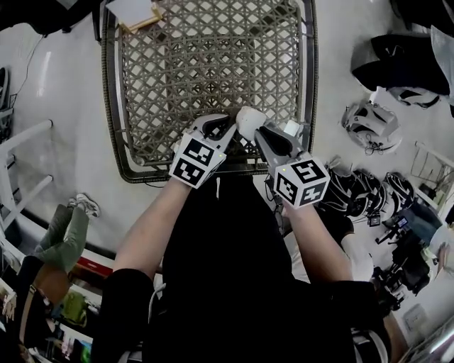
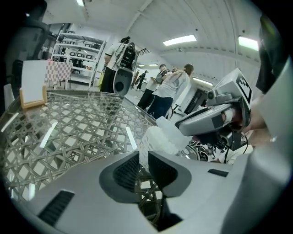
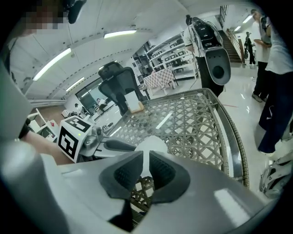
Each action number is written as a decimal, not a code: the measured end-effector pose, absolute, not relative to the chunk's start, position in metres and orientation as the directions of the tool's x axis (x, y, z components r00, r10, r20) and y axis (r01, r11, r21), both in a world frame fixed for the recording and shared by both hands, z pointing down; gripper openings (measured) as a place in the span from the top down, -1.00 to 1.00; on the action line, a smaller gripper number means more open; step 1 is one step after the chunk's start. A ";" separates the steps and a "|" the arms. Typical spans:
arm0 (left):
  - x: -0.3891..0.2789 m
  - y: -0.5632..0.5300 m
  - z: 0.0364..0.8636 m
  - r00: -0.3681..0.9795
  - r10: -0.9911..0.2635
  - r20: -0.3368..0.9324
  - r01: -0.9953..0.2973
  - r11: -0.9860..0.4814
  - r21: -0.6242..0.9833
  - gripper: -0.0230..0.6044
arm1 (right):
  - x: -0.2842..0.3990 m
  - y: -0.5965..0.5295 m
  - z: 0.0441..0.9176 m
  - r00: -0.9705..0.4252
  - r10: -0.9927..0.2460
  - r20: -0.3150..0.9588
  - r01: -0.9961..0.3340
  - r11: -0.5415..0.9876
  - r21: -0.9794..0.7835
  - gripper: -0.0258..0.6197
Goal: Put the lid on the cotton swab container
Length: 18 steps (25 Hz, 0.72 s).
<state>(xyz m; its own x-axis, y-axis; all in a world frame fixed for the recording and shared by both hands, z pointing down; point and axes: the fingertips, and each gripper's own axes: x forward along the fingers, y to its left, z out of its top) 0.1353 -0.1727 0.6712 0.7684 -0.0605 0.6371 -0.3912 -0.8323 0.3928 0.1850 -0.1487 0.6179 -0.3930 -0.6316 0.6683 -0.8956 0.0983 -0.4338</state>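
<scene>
The cotton swab container [image 2: 155, 142], translucent white and ribbed, hangs over the near edge of the woven glass-topped table [image 1: 206, 64]. My left gripper [image 2: 143, 167] is shut on its side. The white lid [image 3: 150, 147] is pinched in my right gripper [image 3: 147, 171]. In the left gripper view the lid [image 2: 173, 126] rests tilted against the container's top. In the head view the left gripper [image 1: 225, 127] and right gripper [image 1: 257, 131] meet nose to nose, with the white lid and container [image 1: 250, 119] between them. The container's contents are hidden.
A wooden stand with a white card [image 1: 138, 14] sits at the table's far left corner. Helmets and gear [image 1: 369, 124] lie on the floor to the right. People [image 2: 169, 89] stand beyond the table, near a speaker [image 3: 215, 64] and an office chair [image 3: 116, 87].
</scene>
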 end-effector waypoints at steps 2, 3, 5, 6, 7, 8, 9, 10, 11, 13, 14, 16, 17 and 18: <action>0.132 -0.176 0.670 0.765 -0.066 0.640 -0.396 -0.832 0.388 0.73 | 0.182 -0.152 0.619 -0.392 -0.621 0.679 -0.902 0.113 -0.417 0.76; 0.129 -0.178 0.670 0.763 -0.068 0.643 -0.400 -0.831 0.386 0.73 | 0.181 -0.154 0.620 -0.392 -0.614 0.685 -0.904 0.120 -0.410 0.76; 0.125 -0.183 0.669 0.762 -0.077 0.643 -0.410 -0.826 0.386 0.73 | 0.177 -0.158 0.622 -0.390 -0.600 0.699 -0.909 0.132 -0.395 0.76; 0.122 -0.185 0.669 0.762 -0.083 0.642 -0.416 -0.823 0.387 0.73 | 0.176 -0.160 0.622 -0.386 -0.595 0.705 -0.913 0.140 -0.383 0.76; 0.120 -0.187 0.668 0.762 -0.089 0.641 -0.421 -0.820 0.387 0.73 | 0.175 -0.161 0.621 -0.381 -0.591 0.711 -0.918 0.151 -0.367 0.76; 0.118 -0.188 0.667 0.762 -0.093 0.641 -0.426 -0.817 0.388 0.73 | 0.174 -0.163 0.621 -0.376 -0.587 0.717 -0.922 0.163 -0.350 0.77; 0.116 -0.189 0.667 0.762 -0.096 0.641 -0.431 -0.814 0.389 0.73 | 0.173 -0.164 0.621 -0.373 -0.582 0.722 -0.925 0.174 -0.337 0.77; 0.114 -0.189 0.668 0.761 -0.099 0.641 -0.435 -0.812 0.390 0.73 | 0.172 -0.165 0.622 -0.371 -0.577 0.728 -0.927 0.182 -0.328 0.77; 0.112 -0.189 0.668 0.760 -0.101 0.642 -0.439 -0.809 0.392 0.73 | 0.171 -0.166 0.623 -0.369 -0.571 0.733 -0.928 0.185 -0.323 0.77; 0.108 -0.189 0.670 0.760 -0.104 0.641 -0.446 -0.801 0.399 0.73 | 0.170 -0.167 0.627 -0.366 -0.562 0.742 -0.930 0.188 -0.316 0.83; 0.106 -0.188 0.671 0.761 -0.106 0.641 -0.449 -0.798 0.402 0.73 | 0.170 -0.168 0.628 -0.364 -0.557 0.746 -0.931 0.188 -0.313 0.83; 0.102 -0.188 0.671 0.760 -0.109 0.640 -0.456 -0.791 0.407 0.73 | 0.169 -0.169 0.630 -0.358 -0.545 0.758 -0.933 0.197 -0.300 0.83; 0.100 -0.188 0.671 0.759 -0.112 0.641 -0.460 -0.789 0.407 0.73 | 0.168 -0.169 0.630 -0.353 -0.537 0.766 -0.936 0.209 -0.284 0.84; 0.099 -0.189 0.670 0.758 -0.115 0.642 -0.464 -0.787 0.407 0.73 | 0.168 -0.169 0.630 -0.345 -0.530 0.774 -0.938 0.226 -0.263 0.84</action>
<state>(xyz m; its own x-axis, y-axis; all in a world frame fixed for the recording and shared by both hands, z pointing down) 0.0987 -0.1886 0.6702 0.7584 -0.1152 0.6415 -0.4636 -0.7872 0.4068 0.1677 -0.1692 0.6295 -0.3449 -0.5305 0.7744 -0.9380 0.2256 -0.2632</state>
